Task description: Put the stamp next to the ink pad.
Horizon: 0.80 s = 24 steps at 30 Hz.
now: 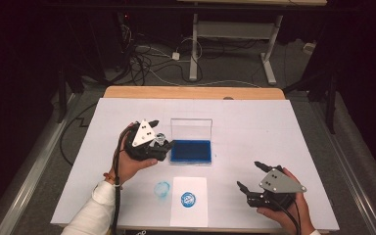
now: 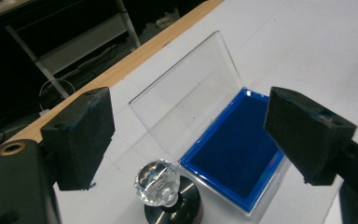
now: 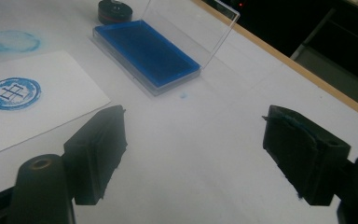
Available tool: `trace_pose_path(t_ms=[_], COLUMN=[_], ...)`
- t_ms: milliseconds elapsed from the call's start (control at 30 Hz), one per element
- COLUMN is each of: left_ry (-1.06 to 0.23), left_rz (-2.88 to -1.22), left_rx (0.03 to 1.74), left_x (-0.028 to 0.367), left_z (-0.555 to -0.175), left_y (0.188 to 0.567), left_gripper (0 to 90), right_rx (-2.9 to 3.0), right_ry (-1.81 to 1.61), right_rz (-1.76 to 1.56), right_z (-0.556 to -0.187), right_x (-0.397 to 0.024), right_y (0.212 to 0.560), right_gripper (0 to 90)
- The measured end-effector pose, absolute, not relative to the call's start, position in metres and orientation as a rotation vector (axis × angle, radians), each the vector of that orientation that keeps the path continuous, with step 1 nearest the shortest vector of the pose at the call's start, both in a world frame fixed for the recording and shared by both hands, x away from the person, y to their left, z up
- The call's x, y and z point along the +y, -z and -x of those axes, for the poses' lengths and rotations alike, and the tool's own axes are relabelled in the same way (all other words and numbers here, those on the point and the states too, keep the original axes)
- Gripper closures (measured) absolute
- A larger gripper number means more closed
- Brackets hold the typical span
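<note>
Blue ink pad with its clear lid raised sits mid-table, the crystal-topped stamp standing on the table just beside it, below the spread, empty jaws of the left gripper, while the right gripper, well apart, hovers with jaws spread near the stamped paper.

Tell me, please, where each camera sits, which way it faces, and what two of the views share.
High view: above the person's side, facing forward and down on the white table; both forearms, left gripper and right gripper show.
Left gripper view: on the left gripper, looking down at the crystal-topped round stamp; its open black jaws show.
Right gripper view: on the right gripper, looking across the table at the white paper with a blue seal print; its open jaws show.
Shared: the open blue ink pad with clear lid.
</note>
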<state>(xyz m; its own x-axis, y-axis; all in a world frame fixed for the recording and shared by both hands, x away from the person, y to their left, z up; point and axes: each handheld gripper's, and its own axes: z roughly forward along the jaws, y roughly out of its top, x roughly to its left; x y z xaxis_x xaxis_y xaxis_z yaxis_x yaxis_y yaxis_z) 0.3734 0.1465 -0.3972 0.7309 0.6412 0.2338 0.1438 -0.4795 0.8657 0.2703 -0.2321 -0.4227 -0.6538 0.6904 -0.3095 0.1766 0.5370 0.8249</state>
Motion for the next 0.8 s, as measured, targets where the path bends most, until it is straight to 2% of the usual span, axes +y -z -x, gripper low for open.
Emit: trace_pose_path(t_ms=[800], left_ry=[-0.694], left_rz=[-2.03], left_rx=[0.517], left_x=[0.142], left_z=[-0.346], left_y=[0.388], left_gripper=[15.5], right_rx=[2.127], right_ry=[-1.069], right_rz=[-0.704], right_z=[-0.268], right_x=[-0.235], right_y=[0.419], right_gripper=[21.2])
